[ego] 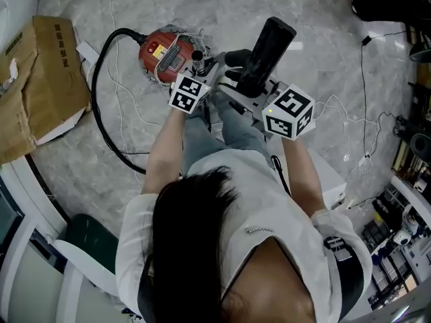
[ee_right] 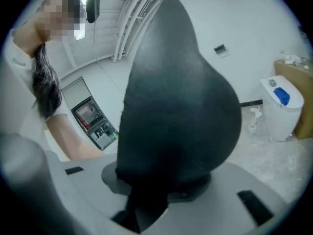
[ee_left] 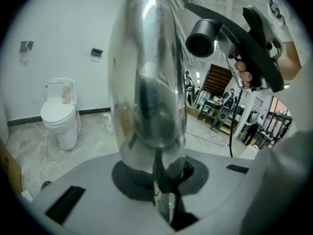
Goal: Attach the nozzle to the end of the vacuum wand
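Now left gripper [ego: 201, 69] has jaws clamped on the chrome wand [ee_left: 146, 82], right gripper [ego: 250, 79] has jaws clamped on the black nozzle [ego: 271, 46], both held up over the lap, near each other but not joined. To do it well, I'd line the nozzle's round mouth square with the wand end, keep the wand steady and push straight on; a skewed entry would likely jam. 1 cardboard box [ego: 40, 79] lies on the floor, contents not visible.
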Demonstrator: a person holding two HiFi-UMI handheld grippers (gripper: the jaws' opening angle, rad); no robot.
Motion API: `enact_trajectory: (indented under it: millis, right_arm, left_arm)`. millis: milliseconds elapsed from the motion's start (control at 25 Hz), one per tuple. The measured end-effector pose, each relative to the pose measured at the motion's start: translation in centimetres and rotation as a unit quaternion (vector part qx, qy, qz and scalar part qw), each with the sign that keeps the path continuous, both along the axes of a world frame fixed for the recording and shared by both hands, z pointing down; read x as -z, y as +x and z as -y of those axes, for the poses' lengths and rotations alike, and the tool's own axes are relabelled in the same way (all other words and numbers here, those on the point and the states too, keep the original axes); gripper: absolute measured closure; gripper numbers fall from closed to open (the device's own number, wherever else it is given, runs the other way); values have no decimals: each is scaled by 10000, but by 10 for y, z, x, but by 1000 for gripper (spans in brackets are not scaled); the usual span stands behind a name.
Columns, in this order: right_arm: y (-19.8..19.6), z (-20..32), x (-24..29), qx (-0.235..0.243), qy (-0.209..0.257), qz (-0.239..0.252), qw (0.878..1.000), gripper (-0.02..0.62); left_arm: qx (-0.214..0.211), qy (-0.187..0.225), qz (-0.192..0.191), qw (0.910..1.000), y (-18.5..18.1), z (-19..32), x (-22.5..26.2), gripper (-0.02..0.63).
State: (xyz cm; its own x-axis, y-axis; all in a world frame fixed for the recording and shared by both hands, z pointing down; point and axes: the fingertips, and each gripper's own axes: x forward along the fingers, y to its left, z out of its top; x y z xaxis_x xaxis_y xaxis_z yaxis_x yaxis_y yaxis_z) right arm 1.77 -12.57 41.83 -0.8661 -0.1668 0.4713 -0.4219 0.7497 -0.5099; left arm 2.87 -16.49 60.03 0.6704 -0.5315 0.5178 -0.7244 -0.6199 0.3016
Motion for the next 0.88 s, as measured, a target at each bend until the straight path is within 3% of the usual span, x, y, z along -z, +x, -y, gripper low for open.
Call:
enact_trajectory:
  millis: [600, 880]
  right_arm:
    - [-4, -41, 28, 1062, -329, 237, 9935, 453]
    - [2, -50, 25, 1263, -661, 171, 9896, 453]
  left_arm:
    - [-276, 202, 263, 9991, 40, -41, 28, 554]
    - [-406, 325, 243, 9984, 56, -51, 37, 554]
